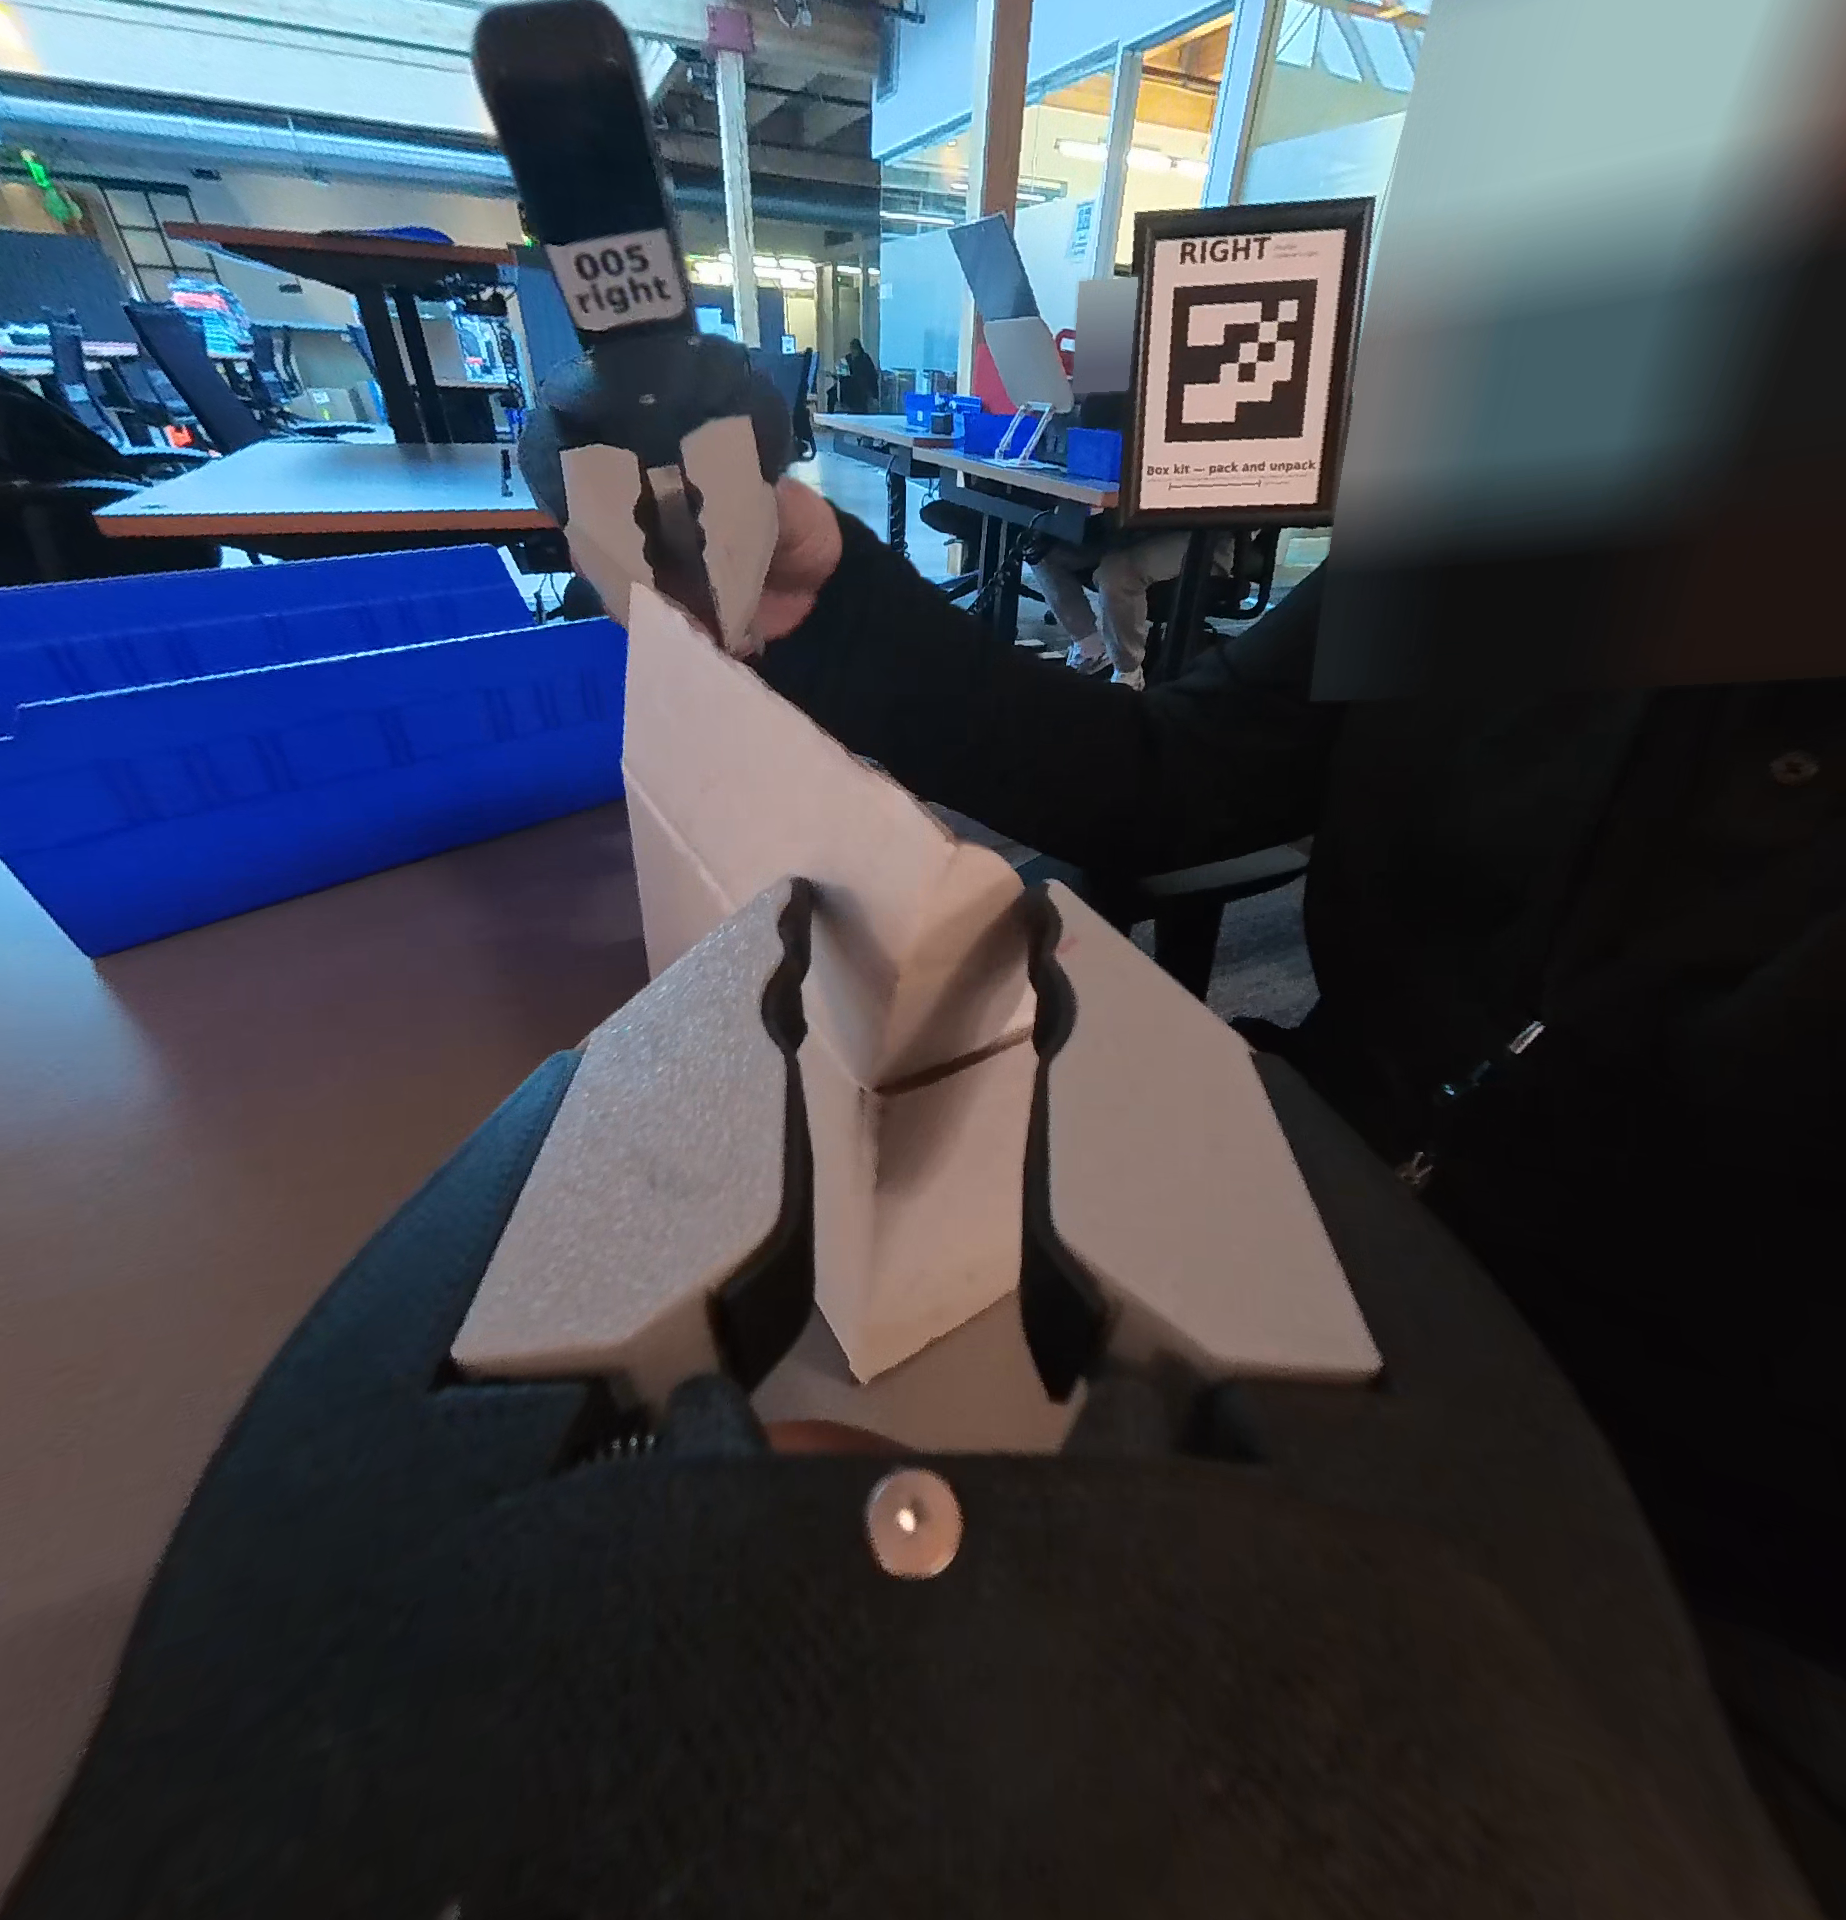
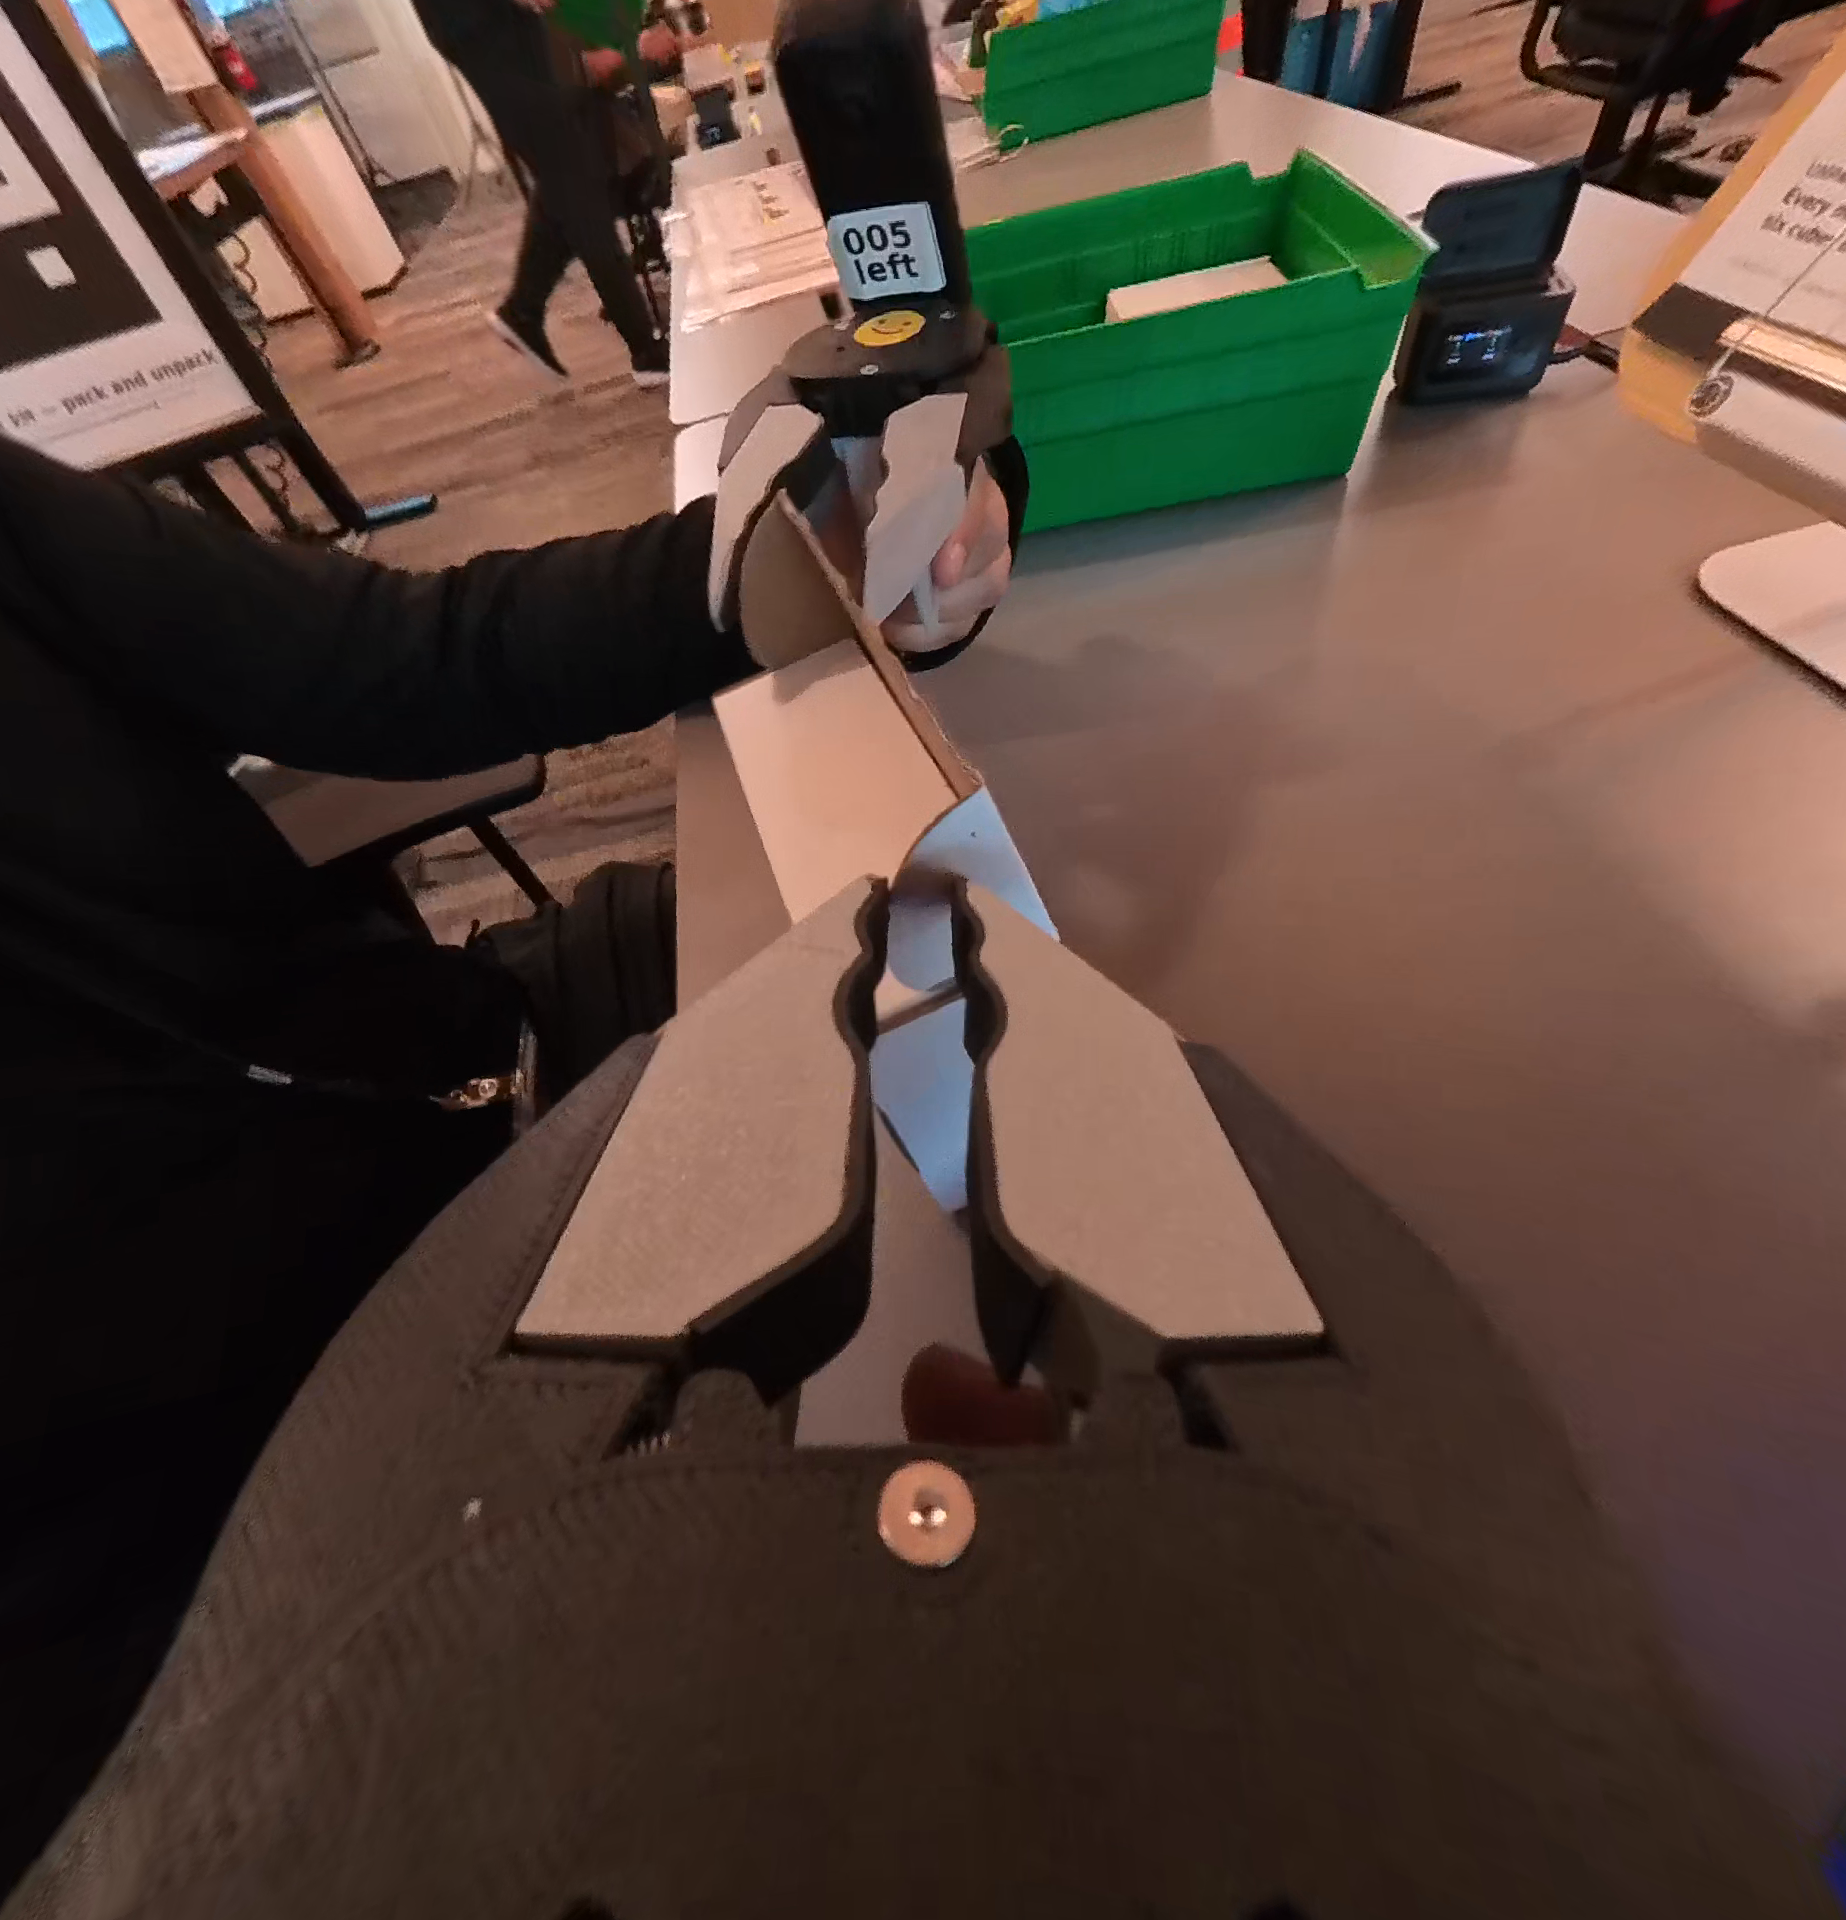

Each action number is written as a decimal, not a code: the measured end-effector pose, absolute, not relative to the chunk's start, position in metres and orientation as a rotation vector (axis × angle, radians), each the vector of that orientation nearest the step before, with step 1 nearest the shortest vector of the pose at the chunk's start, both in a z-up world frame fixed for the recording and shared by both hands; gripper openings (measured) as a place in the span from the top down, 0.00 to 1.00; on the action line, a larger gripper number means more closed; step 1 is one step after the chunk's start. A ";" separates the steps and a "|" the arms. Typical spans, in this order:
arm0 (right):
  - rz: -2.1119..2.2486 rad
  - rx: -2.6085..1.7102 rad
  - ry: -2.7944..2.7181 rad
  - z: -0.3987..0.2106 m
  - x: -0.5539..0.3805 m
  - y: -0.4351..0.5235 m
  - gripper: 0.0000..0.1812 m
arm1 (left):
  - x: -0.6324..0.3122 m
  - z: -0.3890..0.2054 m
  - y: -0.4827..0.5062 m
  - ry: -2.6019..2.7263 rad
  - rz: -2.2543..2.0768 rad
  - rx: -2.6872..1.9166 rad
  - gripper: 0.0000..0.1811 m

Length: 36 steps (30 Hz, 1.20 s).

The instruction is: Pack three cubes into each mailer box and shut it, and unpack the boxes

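A white cardboard mailer box (image 1: 794, 790) is held in the air between both grippers, near the table's edge. My left gripper (image 1: 917, 899) is shut on its near folded corner. It also shows in the right wrist view (image 2: 831, 520), where it clamps the far end of the box (image 2: 836, 748), whose brown inner side shows. My right gripper (image 2: 921, 894) is shut on a white flap of the box. It shows in the left wrist view (image 1: 706, 613), pinching the box's top far edge. No cubes are in view.
Two blue bins (image 1: 275, 769) stand on the brown table (image 1: 275, 1091) to the left. A green bin (image 2: 1189, 353) holding a white box (image 2: 1199, 291) stands at the far side of the table, beside a black device (image 2: 1485, 301). A framed marker sign (image 1: 1246, 358) stands behind. There is about 12 cm between the tips of the two grippers.
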State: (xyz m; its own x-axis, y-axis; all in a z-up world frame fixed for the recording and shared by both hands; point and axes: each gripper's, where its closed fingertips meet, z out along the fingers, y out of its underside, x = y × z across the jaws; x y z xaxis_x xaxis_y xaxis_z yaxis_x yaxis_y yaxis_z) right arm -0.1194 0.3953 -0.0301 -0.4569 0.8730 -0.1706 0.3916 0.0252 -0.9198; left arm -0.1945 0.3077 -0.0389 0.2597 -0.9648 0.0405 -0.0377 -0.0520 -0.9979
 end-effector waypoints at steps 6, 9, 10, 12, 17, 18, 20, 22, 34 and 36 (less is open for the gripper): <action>1.434 -1.314 -1.860 -0.034 -0.122 0.398 0.95 | -0.194 -0.039 0.307 1.024 -1.028 -1.389 0.77; 1.347 -1.240 -1.933 -0.044 -0.116 0.396 0.97 | -0.192 -0.042 0.306 1.042 -1.023 -1.391 0.76; 1.312 -1.220 -1.961 -0.047 -0.114 0.395 0.98 | -0.191 -0.042 0.306 1.049 -1.009 -1.389 0.76; 1.208 -1.195 -2.051 -0.061 -0.108 0.392 1.00 | -0.192 -0.044 0.305 1.062 -0.990 -1.391 0.76; 1.220 -1.066 -1.988 -0.038 -0.107 0.387 0.91 | -0.195 -0.041 0.299 1.073 -1.011 -1.389 0.75; 1.263 -1.057 -1.937 -0.028 -0.108 0.388 0.88 | -0.197 -0.033 0.298 1.050 -1.028 -1.357 0.74; 1.309 -1.072 -1.821 -0.011 -0.114 0.397 0.86 | -0.202 -0.015 0.296 0.987 -1.068 -1.280 0.73; 1.347 -1.077 -1.752 0.000 -0.121 0.400 0.84 | -0.208 -0.003 0.294 0.945 -1.089 -1.224 0.81; 1.064 -1.120 -1.975 -0.049 -0.142 0.388 0.92 | -0.190 -0.023 0.289 1.064 -1.081 -1.292 1.00; 1.063 -1.115 -1.986 -0.050 -0.141 0.387 0.91 | -0.186 -0.026 0.288 1.077 -1.103 -1.302 1.00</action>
State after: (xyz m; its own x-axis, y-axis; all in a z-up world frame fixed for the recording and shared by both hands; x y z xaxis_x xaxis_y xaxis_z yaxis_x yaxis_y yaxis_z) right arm -0.1409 0.3865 -0.0505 -0.4530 0.8827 0.1252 0.3853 0.3205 -0.8654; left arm -0.1861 0.2877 -0.0257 0.1638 -0.9862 0.0238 -0.0003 -0.0241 -0.9997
